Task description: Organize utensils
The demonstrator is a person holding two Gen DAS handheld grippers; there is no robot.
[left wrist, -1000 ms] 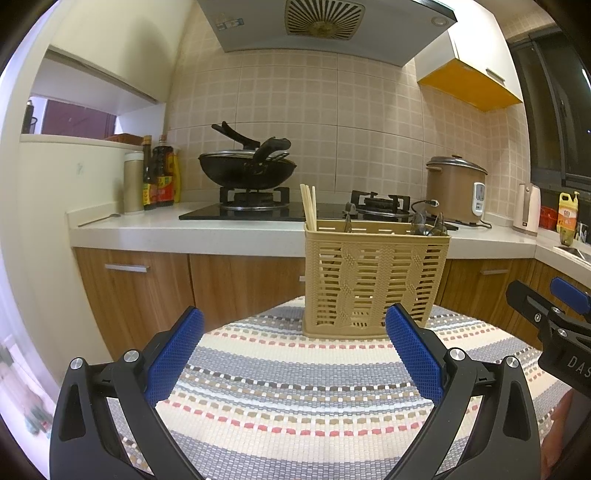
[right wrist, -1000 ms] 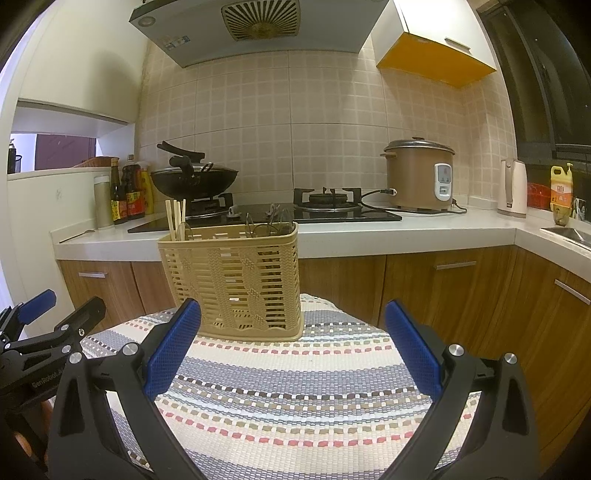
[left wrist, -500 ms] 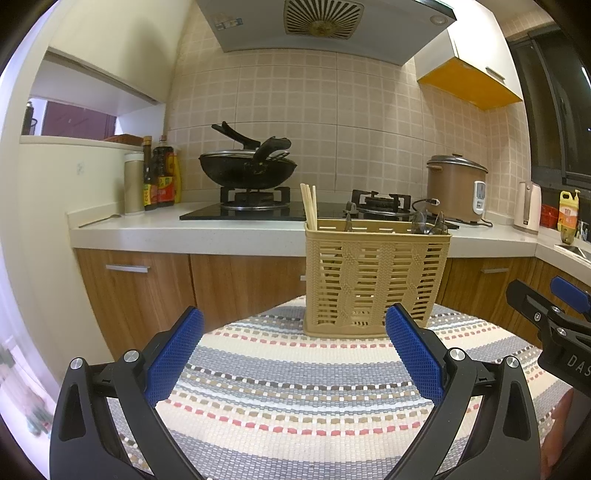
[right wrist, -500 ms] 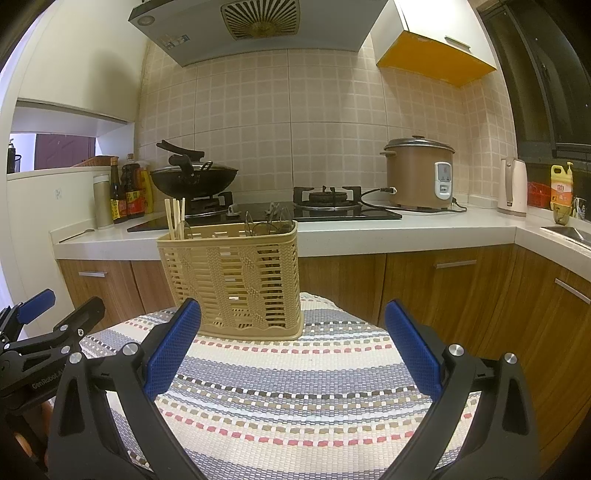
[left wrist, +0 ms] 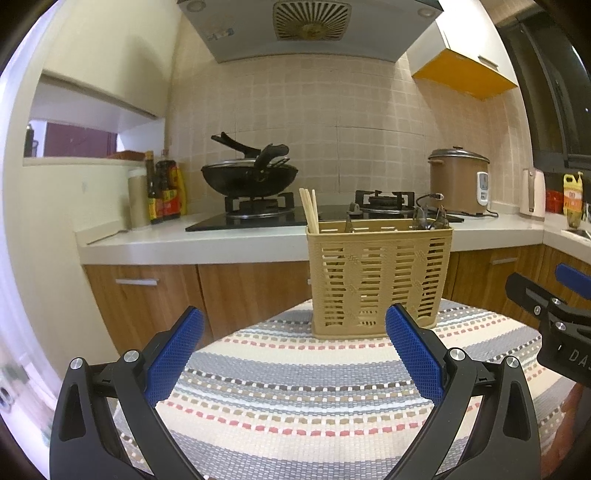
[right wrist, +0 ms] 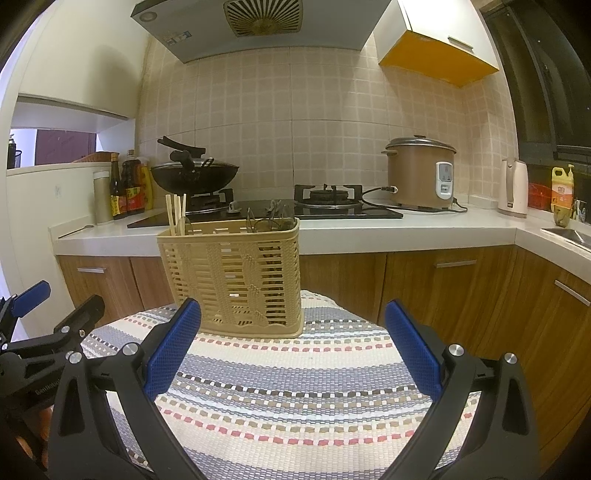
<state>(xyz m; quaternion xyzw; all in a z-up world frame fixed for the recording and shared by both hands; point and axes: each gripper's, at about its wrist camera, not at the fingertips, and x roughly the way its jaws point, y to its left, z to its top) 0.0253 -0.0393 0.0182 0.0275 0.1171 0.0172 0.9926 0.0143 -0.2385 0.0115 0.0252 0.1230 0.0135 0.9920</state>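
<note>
Tiled kitchen with wood-fronted cabinets, a pale stone counter (right wrist: 369, 230) and a steel hood (left wrist: 310, 29) whose round grille has radial slats. Near the cameras, a worktop (left wrist: 303, 398) covered by a woven cloth in grey, cream, red and brown stripes.

Basket (left wrist: 378, 277): tan plastic, rectangular, slotted walls with a moulded weave pattern, upright at the far edge of the worktop, right of centre in the left view and left of centre in the right view (right wrist: 232, 277). Utensils stand inside it: pale wooden chopsticks (left wrist: 309, 210) at its left end, dark metal handles (left wrist: 432, 219) toward its right end; their types cannot be told.

Left gripper (left wrist: 293, 341): black frame, blue cross-hatched pads on the fingers (left wrist: 177, 354), spread wide and holding nothing, low over the cloth and short of the basket. Right gripper (right wrist: 293, 332): same build, fingers (right wrist: 413, 350) likewise wide apart and empty, with the basket just beyond its left finger. Each gripper shows at the edge of the other's view; white letters "DA" are legible on the right one, the rest cut off.

Far counter, left to right: sauce bottles (left wrist: 164, 188) with red and yellow labels, writing too small to read; black wok (left wrist: 249, 177) with a lid on a gas hob (right wrist: 325, 195); brown metal rice cooker (right wrist: 421, 173) with a white control panel; white kettle (right wrist: 513, 188); yellow bottle (right wrist: 561, 194), label unreadable.
</note>
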